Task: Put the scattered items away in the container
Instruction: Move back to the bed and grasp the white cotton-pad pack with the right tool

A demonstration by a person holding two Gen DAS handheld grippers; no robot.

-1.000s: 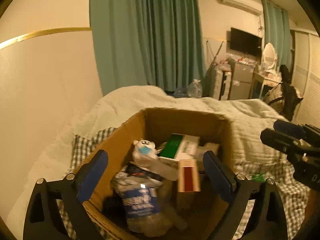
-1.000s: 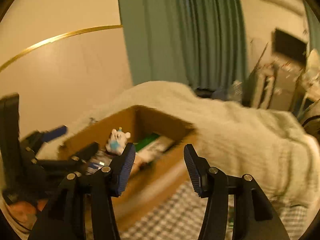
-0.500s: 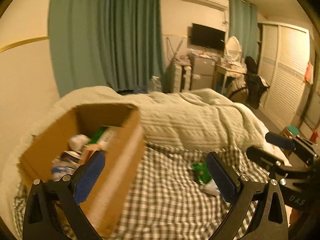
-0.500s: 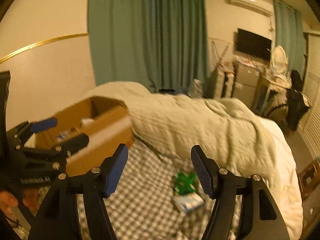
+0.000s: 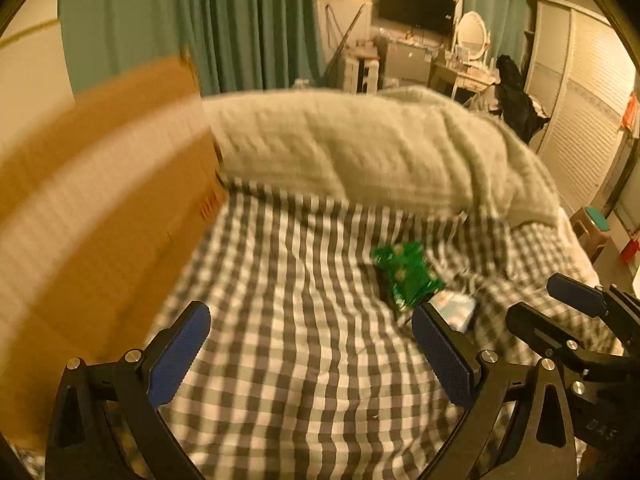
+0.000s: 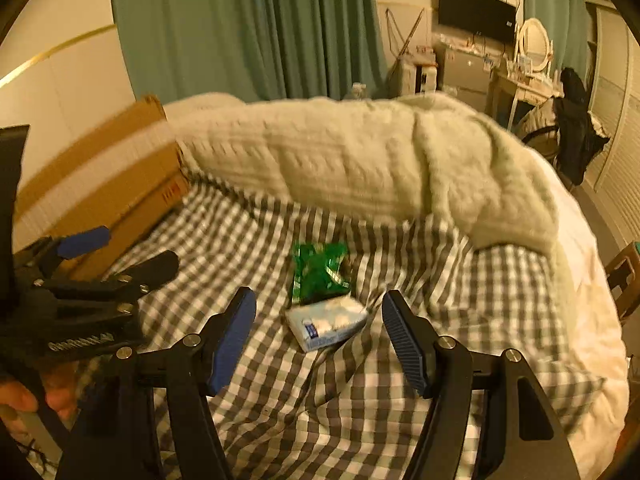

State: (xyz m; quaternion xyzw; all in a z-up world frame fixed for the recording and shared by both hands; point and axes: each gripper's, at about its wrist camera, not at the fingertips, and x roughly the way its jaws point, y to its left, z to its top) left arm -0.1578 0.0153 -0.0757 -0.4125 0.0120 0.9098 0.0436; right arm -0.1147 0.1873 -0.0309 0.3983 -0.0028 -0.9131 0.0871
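Observation:
A green snack packet lies on the checked bedsheet, with a white tissue pack just in front of it. My right gripper is open and empty, its jaws standing either side of the tissue pack, a little above it. In the left wrist view the green packet lies ahead to the right and the tissue pack is partly hidden behind my right finger. My left gripper is open and empty over bare sheet. The cardboard box stands at the left, blurred; its inside is hidden.
A thick pale knitted blanket is piled across the bed behind the items. The cardboard box sits by the wall at the left. Green curtains, a TV, a dresser and a stool stand beyond the bed.
Both grippers have swung right and down, away from the box opening, to the checked sheet. The green packet and tissue pack have come close in front of the right gripper.

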